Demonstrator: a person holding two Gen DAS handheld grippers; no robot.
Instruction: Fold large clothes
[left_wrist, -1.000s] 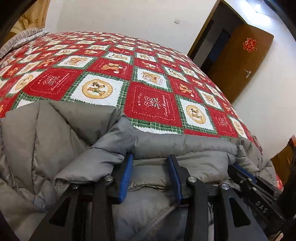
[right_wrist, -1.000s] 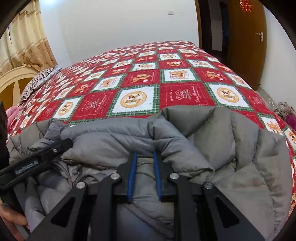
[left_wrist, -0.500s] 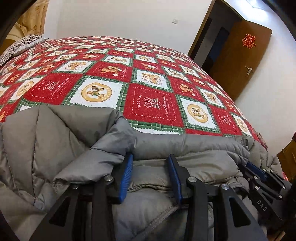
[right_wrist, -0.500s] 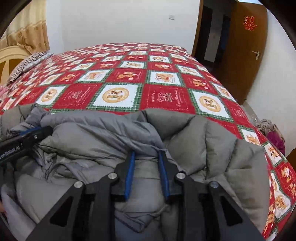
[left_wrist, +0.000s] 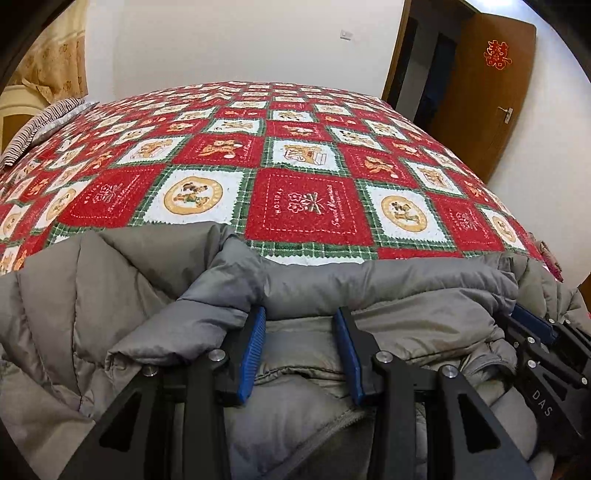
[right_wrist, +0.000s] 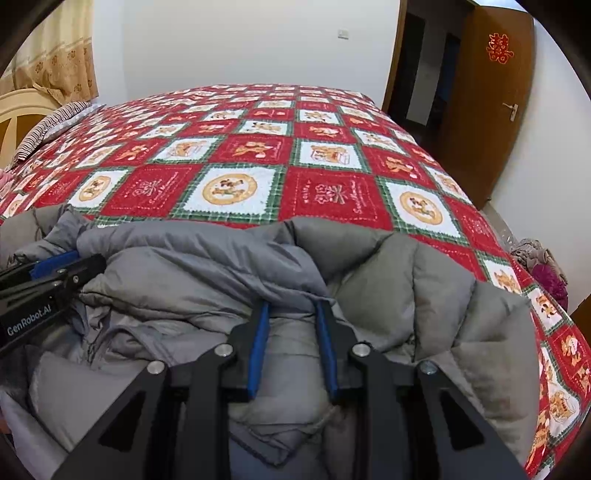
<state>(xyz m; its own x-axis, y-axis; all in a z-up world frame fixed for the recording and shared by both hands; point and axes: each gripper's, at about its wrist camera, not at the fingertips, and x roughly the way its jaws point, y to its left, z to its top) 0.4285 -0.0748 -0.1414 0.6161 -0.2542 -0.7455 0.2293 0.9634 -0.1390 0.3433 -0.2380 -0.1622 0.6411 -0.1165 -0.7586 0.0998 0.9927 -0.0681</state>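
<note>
A grey puffer jacket (left_wrist: 388, 280) lies bunched at the near edge of the bed, and also shows in the right wrist view (right_wrist: 436, 288). My left gripper (left_wrist: 299, 321) is shut on a thick fold of the jacket's upper edge, blue pads pressed into the padding. My right gripper (right_wrist: 291, 310) is shut on another fold of the same edge, jaws narrow. The right gripper shows at the right of the left wrist view (left_wrist: 535, 328); the left gripper shows at the left of the right wrist view (right_wrist: 51, 266).
The bed is covered by a red, white and green patchwork quilt (left_wrist: 306, 206). A striped pillow (left_wrist: 40, 125) lies at the far left. A brown door (left_wrist: 480, 92) stands open at the right, and a pile of clothes (right_wrist: 543, 266) lies beside the bed.
Both grippers, holding the jacket edge, have turned and lifted a little; more of the far bed and wall is in view. The right gripper has drawn farther right from the left one.
</note>
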